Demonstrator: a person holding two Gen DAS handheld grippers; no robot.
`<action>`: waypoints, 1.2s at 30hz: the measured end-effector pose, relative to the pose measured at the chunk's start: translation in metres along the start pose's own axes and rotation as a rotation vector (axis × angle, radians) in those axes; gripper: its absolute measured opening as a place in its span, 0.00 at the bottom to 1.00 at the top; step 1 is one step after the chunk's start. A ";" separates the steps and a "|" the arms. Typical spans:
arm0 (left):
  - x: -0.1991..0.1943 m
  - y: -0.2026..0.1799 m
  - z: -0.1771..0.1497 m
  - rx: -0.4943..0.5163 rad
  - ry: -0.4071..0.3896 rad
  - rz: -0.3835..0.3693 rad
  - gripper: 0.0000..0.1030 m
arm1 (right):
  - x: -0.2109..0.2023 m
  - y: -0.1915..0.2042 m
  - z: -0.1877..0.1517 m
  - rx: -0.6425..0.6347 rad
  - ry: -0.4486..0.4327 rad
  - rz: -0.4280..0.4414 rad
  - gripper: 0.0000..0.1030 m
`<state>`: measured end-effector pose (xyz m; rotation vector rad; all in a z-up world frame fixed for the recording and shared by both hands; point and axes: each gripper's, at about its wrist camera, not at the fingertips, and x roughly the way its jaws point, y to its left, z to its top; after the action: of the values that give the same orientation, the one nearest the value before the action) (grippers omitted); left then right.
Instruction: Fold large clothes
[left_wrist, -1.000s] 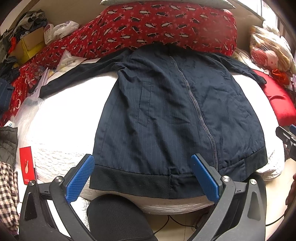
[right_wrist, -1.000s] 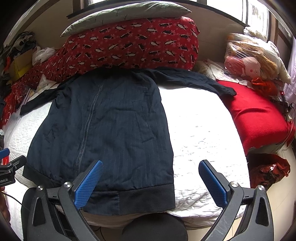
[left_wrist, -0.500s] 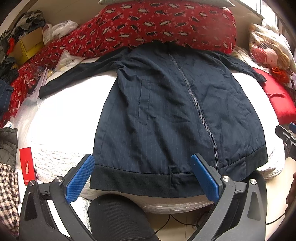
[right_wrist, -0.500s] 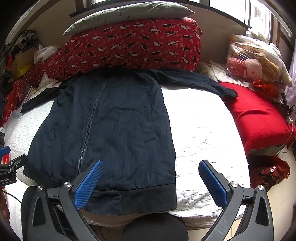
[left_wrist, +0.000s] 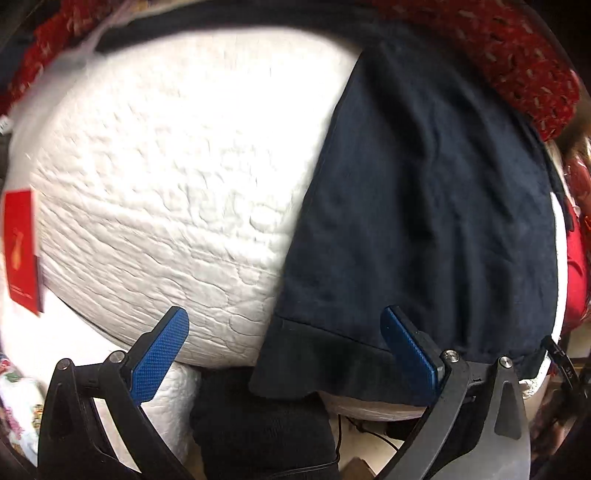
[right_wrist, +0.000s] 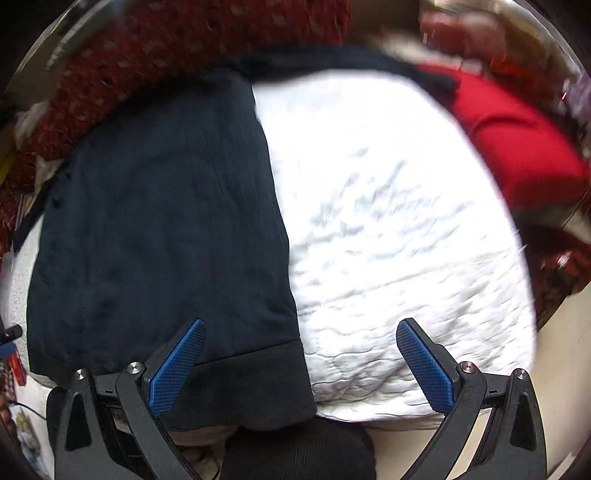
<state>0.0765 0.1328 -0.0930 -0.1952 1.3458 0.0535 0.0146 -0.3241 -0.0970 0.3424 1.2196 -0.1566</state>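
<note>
A dark navy zip jacket (left_wrist: 424, 206) lies spread flat on a white quilted bed cover (left_wrist: 166, 177), its ribbed hem at the near edge. My left gripper (left_wrist: 286, 345) stands open over the jacket's near left hem corner, with nothing between its blue pads (left_wrist: 159, 354). In the right wrist view the jacket (right_wrist: 155, 236) fills the left half. My right gripper (right_wrist: 301, 360) is open above the jacket's near right hem corner, its left pad (right_wrist: 177, 369) over the hem band and its right pad over the white cover (right_wrist: 399, 229). Both views are motion-blurred.
A red patterned blanket (left_wrist: 517, 62) is heaped at the far side of the bed. A red cushion (right_wrist: 517, 140) lies at the right. A red card (left_wrist: 20, 251) sits at the bed's left edge. A dark-clothed knee (left_wrist: 258, 435) is just below the bed edge.
Both grippers have swung outward and closer to the bed: the left one toward the jacket's left hem corner, the right one toward the right hem corner. Both stay open. The jacket has not moved.
</note>
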 end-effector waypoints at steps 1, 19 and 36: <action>0.002 -0.001 -0.002 -0.001 -0.004 -0.019 0.93 | 0.007 -0.001 0.000 0.012 0.027 0.049 0.95; -0.029 0.004 -0.069 -0.125 0.091 -0.214 0.11 | -0.036 -0.041 -0.012 0.044 -0.071 0.291 0.08; -0.067 -0.159 0.039 0.170 -0.128 -0.168 0.63 | -0.026 0.035 0.088 -0.062 -0.198 0.241 0.54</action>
<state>0.1228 -0.0119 -0.0028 -0.1577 1.1959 -0.1872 0.0944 -0.3223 -0.0400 0.4066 0.9776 0.0544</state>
